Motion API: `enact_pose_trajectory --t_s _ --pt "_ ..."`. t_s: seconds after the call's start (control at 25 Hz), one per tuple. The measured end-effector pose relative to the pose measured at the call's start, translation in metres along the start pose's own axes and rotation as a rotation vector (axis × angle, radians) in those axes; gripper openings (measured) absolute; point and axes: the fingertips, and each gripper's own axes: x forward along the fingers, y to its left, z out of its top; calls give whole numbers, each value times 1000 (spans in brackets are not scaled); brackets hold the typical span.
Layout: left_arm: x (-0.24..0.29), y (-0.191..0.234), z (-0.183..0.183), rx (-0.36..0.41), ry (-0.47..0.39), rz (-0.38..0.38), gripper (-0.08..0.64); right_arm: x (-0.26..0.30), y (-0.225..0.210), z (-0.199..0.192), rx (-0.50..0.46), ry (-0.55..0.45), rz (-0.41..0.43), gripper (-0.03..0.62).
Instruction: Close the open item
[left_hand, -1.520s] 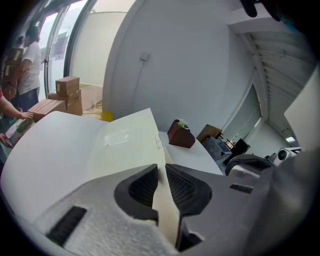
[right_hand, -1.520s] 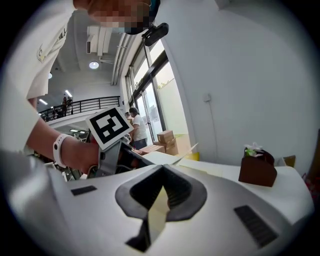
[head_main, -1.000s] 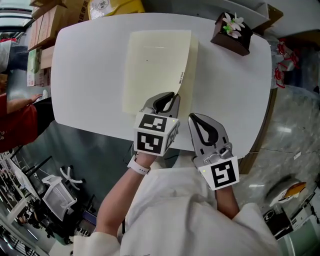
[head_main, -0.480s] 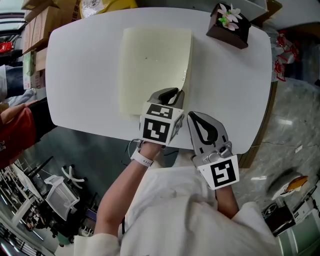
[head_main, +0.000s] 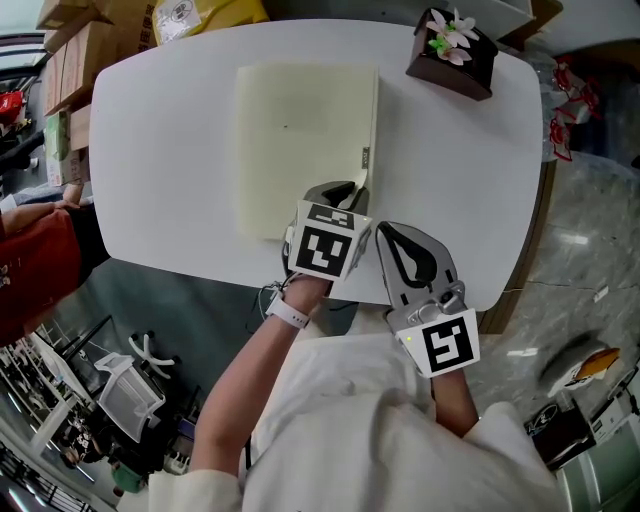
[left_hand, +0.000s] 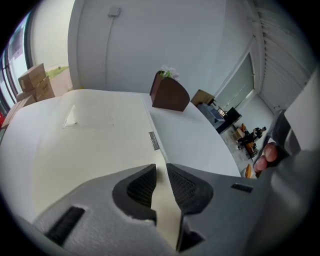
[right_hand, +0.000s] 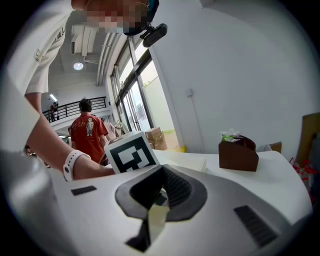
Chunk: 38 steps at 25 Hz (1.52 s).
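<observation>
Bare white table (head_main: 470, 190) right of centre is open to pass. Flat cream book (head_main: 300, 130) fills upper centre, lying low. Brown flower box (head_main: 452, 52) blocks the upper right corner; cardboard boxes (head_main: 90, 50) crowd the upper left edge

No print is legible: the small tag (head_main: 365, 155) at the edge of the cream book (head_main: 300, 130) is too tiny.

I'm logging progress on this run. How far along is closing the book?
Done: the book looks flat and shut on the table. In hand: the left gripper is at its near right corner, and its jaws have just been opening, pads not pressing the cover. Left: draw that gripper clear. The right gripper is shut and empty at the table's edge.
</observation>
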Motion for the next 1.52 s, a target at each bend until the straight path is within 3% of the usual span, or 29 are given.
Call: enact_pose_trajectory --t_s 0.36,0.52,0.56,0.72,1.12,1.52 --pt "3 -1 0 -8 17 0 78 -3 -8 5 4 -11 -7 15" --pt "-3 0 0 25 -44 78 128 -10 -11 12 -7 -20 -16 15" --pt "-3 1 -3 37 -47 100 34 -12 -13 13 -13 -18 -19 15" --pt "-12 1 -9 78 -82 131 35 -21 -17 7 -54 -1 -27 15" --pt "-76 8 0 -41 -289 109 31 -14 20 29 -123 -37 60 15" --pt "-161 18 -2 -120 -468 140 28 -7 80 56 -213 -67 176 15"
